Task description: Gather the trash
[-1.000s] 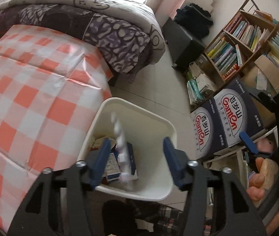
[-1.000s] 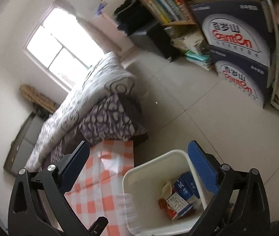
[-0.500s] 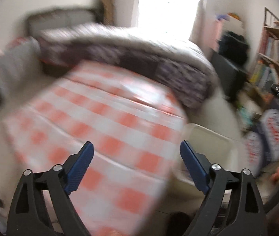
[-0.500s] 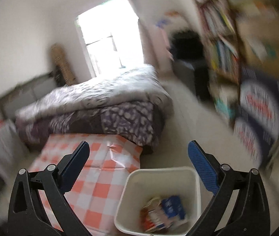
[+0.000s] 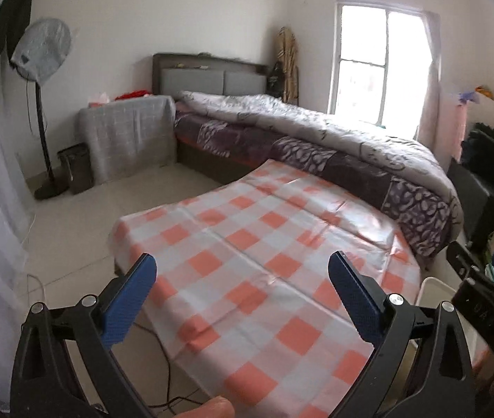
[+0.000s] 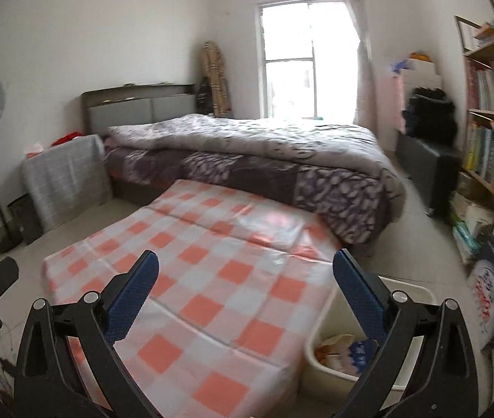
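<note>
1. Both pairs of jaws stand wide apart with nothing between them: the left gripper (image 5: pixel 242 291) has just been opening to its full spread, and the right gripper (image 6: pixel 245 292) is equally spread and empty.
2. Each gripper points out over the checked tablecloth (image 5: pixel 264 261) that covers a low table in the near middle of the room, with the bed (image 5: pixel 316 139) beyond it on the far side.
3. No loose trash shows on the cloth in either view; its surface looks bare.
4. What has been collected lies in the white bin (image 6: pixel 417 292), which stands on the floor just beside the table's right edge. The right wrist view shows crumpled packets and a blue carton (image 6: pixel 360 348) inside it; in the left wrist view only a sliver of its rim (image 5: pixel 434 284) shows at the near right.
5. Judging by empty jaws aimed away from the bin, the step in hand is the search for the next piece after a drop.
6. The floor to the left, near the standing fan (image 5: pixel 43 104) and the small dark bin (image 5: pixel 74 167), holds nothing that reads clearly as litter, though the fisheye edges are too soft to be sure.
7. The next move probably calls for sweeping the view further round the room, then lowering one open gripper over whatever turns up.
</note>
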A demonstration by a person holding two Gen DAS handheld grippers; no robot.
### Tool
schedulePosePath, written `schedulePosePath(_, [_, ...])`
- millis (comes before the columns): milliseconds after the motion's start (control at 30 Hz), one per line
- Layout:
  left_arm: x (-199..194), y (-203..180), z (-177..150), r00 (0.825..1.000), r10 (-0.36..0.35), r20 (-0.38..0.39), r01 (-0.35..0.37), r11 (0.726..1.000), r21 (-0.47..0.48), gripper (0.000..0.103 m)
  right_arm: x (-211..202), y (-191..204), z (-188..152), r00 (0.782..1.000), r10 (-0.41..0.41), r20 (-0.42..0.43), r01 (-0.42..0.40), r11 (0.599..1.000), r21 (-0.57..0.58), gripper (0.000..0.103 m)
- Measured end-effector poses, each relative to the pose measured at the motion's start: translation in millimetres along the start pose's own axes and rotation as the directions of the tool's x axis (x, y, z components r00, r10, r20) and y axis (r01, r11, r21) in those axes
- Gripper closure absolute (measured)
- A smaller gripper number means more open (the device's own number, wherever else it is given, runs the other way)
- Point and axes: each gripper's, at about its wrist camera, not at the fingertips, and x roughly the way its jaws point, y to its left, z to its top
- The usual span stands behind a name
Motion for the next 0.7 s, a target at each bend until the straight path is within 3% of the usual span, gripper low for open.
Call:
schedulePosePath(367, [17, 27, -10, 0.997, 0.066, -0.051, -0.068, 0.997, -0.033, 0.007, 17, 48, -11, 0.997, 0.065, -0.042, -0.067, 0.997, -0.046, 0.007])
schedulePosePath(700, [19, 30, -11, 0.995, 0.094, -0.041, -0.096, 0.995, -0.035, 0.007, 15, 56, -15, 0.996, 0.077, -0.047, -0.08, 0.995, -0.057, 0.007])
